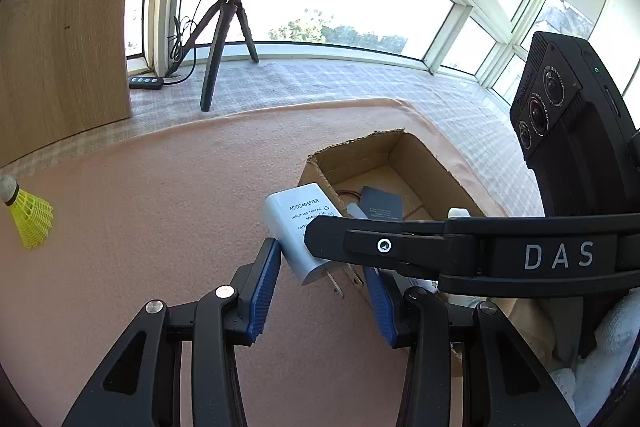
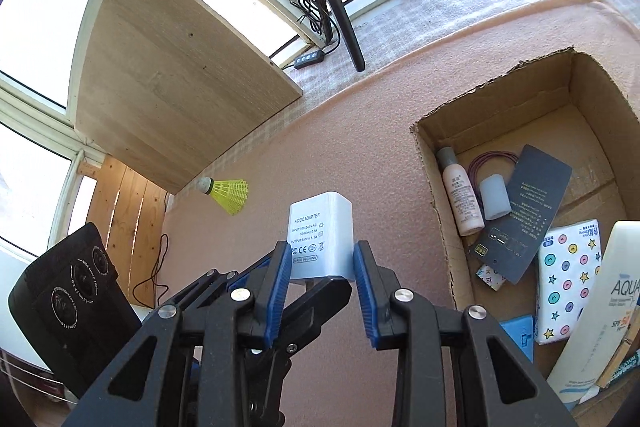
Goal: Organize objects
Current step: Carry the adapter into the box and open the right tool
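While the white adapter (image 2: 321, 235) sits near the middle of the right wrist view, the right gripper (image 2: 321, 263) squeezes it between its two blue pads (image 2: 280, 283), one pad on each side of its lower end. Black writing is on the adapter's front. In the left wrist view the same adapter (image 1: 298, 227) is in the middle of the frame, tilted, with its two metal prongs (image 1: 338, 279) sticking down toward the lower right. A black finger of the right gripper (image 1: 360, 243) crosses in front of it from the right side. The left gripper (image 1: 322, 279) is wide apart and holds nothing; its left blue pad is close to the adapter's edge, but I cannot tell if it touches. Just to the right of the adapter is an open cardboard box (image 2: 436, 187) on the pink cloth (image 2: 360, 147). Inside the box lie a small pink bottle (image 2: 460, 195), a loop of purple cord (image 2: 486, 163), a little white cap (image 2: 496, 197), a dark card (image 2: 524, 211), a tissue pack with stars and dots (image 2: 568, 279) and a tall white tube (image 2: 600, 307). To the left of the adapter, well apart from it, a yellow shuttlecock (image 2: 230, 195) lies on the cloth. Farther back, at the top of the frame, a black tripod (image 2: 340, 7) stands by the window.
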A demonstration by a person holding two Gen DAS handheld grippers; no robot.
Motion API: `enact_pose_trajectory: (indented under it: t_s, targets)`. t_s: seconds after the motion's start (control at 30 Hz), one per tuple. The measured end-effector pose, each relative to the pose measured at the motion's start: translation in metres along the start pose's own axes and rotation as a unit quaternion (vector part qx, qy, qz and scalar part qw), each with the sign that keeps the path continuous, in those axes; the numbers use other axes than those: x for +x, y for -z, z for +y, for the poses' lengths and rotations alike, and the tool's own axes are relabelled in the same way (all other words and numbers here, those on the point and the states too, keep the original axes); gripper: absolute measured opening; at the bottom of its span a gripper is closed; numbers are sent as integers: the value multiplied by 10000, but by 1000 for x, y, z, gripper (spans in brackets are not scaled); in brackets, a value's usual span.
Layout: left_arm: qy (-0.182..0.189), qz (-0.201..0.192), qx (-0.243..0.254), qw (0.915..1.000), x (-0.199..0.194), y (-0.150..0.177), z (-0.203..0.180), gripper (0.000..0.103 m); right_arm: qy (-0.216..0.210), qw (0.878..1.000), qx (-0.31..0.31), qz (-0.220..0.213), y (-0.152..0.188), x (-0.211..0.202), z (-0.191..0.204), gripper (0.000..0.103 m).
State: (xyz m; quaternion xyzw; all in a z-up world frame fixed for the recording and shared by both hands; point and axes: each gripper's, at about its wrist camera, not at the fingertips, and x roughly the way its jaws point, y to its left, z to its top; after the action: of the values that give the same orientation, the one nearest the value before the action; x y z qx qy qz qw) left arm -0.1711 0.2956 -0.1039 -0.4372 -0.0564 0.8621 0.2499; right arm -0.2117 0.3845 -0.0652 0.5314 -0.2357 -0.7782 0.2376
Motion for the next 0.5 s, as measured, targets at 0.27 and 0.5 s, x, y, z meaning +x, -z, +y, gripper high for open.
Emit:
enact_pose_trajectory:
  t_s: [0.27, 0.5]
  targets:
    - [373, 144, 328, 9987, 12, 4, -54, 46, 215, 9993, 183, -233, 16, -43, -34, 29]
    - [556, 254, 535, 9967, 24, 9, -91, 46, 325, 9983, 349, -344, 26, -69, -61, 29]
